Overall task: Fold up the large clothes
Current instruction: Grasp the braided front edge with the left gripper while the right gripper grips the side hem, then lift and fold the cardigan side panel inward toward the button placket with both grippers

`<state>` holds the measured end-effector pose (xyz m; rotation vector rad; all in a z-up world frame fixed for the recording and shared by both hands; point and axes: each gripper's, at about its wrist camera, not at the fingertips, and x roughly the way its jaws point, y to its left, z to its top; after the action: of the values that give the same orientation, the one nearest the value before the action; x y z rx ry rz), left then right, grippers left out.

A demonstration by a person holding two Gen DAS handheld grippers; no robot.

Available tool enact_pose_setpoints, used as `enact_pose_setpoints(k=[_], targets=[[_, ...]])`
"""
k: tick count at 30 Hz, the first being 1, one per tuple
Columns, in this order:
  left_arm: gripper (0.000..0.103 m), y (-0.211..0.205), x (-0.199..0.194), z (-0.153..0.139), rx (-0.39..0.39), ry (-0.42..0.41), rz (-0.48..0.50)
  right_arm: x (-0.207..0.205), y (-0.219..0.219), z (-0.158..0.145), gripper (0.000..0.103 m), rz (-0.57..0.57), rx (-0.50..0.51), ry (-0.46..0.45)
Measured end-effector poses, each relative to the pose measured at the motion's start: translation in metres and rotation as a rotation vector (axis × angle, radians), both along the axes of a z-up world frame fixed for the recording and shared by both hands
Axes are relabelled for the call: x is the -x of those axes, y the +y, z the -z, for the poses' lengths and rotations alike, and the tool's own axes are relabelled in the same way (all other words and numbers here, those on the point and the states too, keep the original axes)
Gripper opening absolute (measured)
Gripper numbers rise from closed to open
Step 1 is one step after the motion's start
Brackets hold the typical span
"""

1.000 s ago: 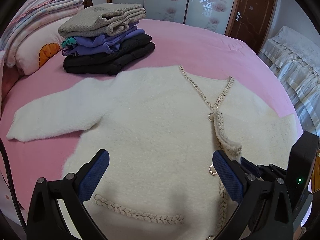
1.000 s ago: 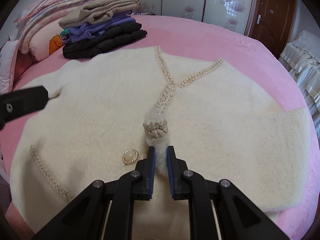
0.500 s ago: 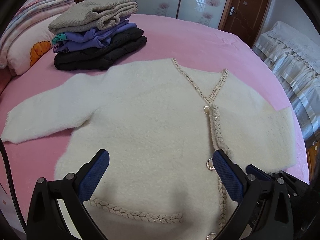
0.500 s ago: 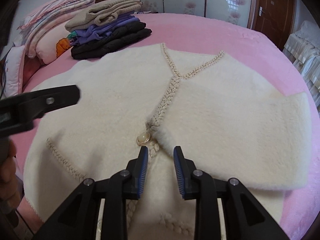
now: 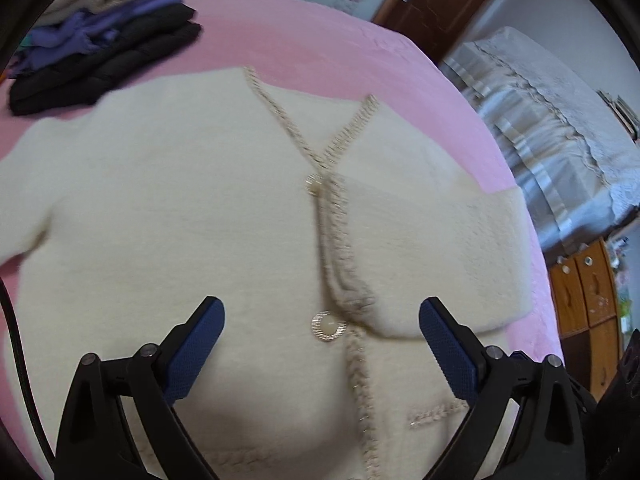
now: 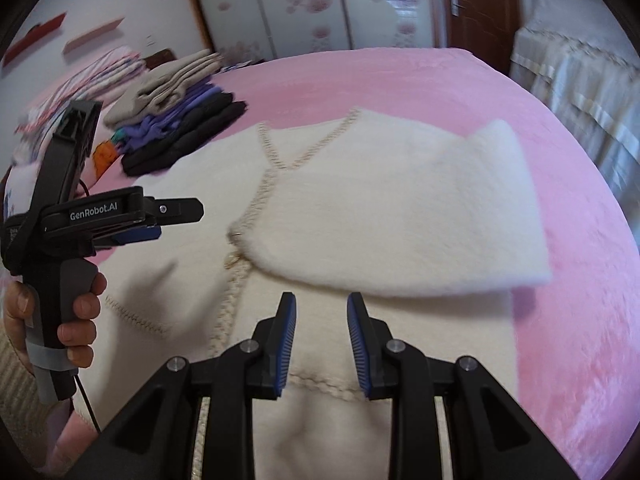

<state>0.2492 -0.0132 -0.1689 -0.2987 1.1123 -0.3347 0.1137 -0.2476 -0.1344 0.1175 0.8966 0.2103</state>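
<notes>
A: Left wrist view, left to right?
B: Upper left of the frame: stack point(image 5: 100, 52) of folded clothes on the pink bed point(image 5: 312, 48). Centre: cream cardigan point(image 5: 168, 216) lying front-up on the bed, braided placket running down the middle, round button point(image 5: 329, 326) just below frame centre. Right: sleeve point(image 5: 448, 264) folded across the body, its cuff ending beside the button. Left gripper point(image 5: 322, 350) at the bottom of the frame, jaws spread wide, released, holding nothing, above the cardigan's lower front.

A: Right wrist view?
B: Left edge: hand point(image 6: 52, 312) holding the left gripper point(image 6: 176, 212) from the side, above the cardigan's point(image 6: 168, 280) left part. Upper left: stack point(image 6: 176, 120). Centre to right: folded sleeve point(image 6: 400, 216) lying on the cardigan body. Bottom centre: right gripper point(image 6: 322, 340), jaws parted with a moderate gap, released, gripping nothing, near the sleeve's lower edge but apart from it.
</notes>
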Motion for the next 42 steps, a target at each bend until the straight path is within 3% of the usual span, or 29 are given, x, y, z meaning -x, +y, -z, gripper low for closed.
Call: enact_pose_setpoints(k=[4,9,15,22,29,34,39,42], targets=[[0.079,-0.022,-0.019,0.019,0.019,0.050,0.053,0.001,-0.029,0.005,0.026,0.085,-0.022,0.005],[0.045,-0.044,-0.042,0.044,0.014,0.107,0.074,-0.001,-0.051,0.015,0.026,0.140,-0.054,0.035],[0.016,-0.062,-0.056,0.045,-0.077,0.100,0.104,0.000,-0.061,0.021,0.026,0.164,-0.047,0.035],[0.012,-0.070,-0.053,-0.010,-0.167,-0.045,0.127,0.001,-0.069,0.022,0.026,0.191,-0.053,0.024],[0.011,-0.026,-0.073,-0.080,-0.251,-0.259,-0.017,0.000,-0.075,0.024,0.026,0.213,-0.022,0.019],[0.011,0.008,-0.097,-0.070,-0.273,-0.248,-0.079,-0.009,-0.078,0.035,0.026,0.223,-0.020,0.050],[0.011,0.003,-0.107,-0.026,-0.338,-0.199,-0.054,-0.022,-0.086,0.045,0.026,0.245,0.004,0.078],[0.011,-0.001,-0.106,-0.016,-0.368,-0.196,-0.061,-0.031,-0.092,0.049,0.026,0.258,0.055,0.075]])
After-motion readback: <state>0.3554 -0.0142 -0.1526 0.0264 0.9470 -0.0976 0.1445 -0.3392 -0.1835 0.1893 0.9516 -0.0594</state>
